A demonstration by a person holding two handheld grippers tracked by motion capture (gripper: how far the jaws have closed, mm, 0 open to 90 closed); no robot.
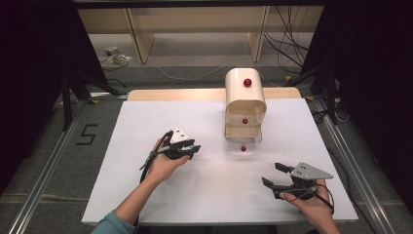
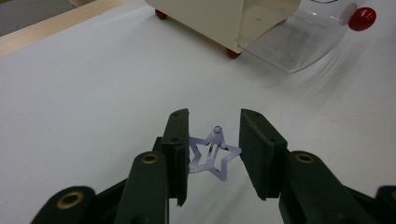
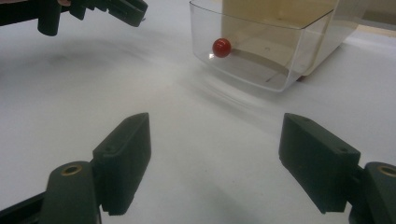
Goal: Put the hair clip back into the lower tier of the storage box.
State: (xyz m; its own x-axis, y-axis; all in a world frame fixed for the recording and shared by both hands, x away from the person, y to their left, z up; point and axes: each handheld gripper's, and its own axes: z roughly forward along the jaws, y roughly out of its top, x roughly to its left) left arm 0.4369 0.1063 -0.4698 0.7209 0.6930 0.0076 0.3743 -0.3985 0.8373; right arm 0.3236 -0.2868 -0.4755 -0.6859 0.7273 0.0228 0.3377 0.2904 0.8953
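Observation:
A small purple star-shaped hair clip [image 2: 212, 156] is pinched between the two jaws of my left gripper [image 2: 215, 119], which is shut on it just above the white table. In the high view that left gripper [image 1: 191, 148] is left of a cream drawer chest [image 1: 245, 95]. The chest's clear bottom drawer [image 1: 242, 132] is pulled out toward me, red knob [image 1: 243, 148] in front. My right gripper [image 1: 272, 174] stands wide open and holds nothing, near the front right. It faces the clear drawer [image 3: 261, 56] and its red knob [image 3: 221, 47].
The white table sheet [image 1: 146, 146] has free room at the left and along the front. The chest has red feet [image 2: 233, 53] and a red knob on top [image 1: 247, 82]. Wooden shelving and cables lie beyond the table's far edge.

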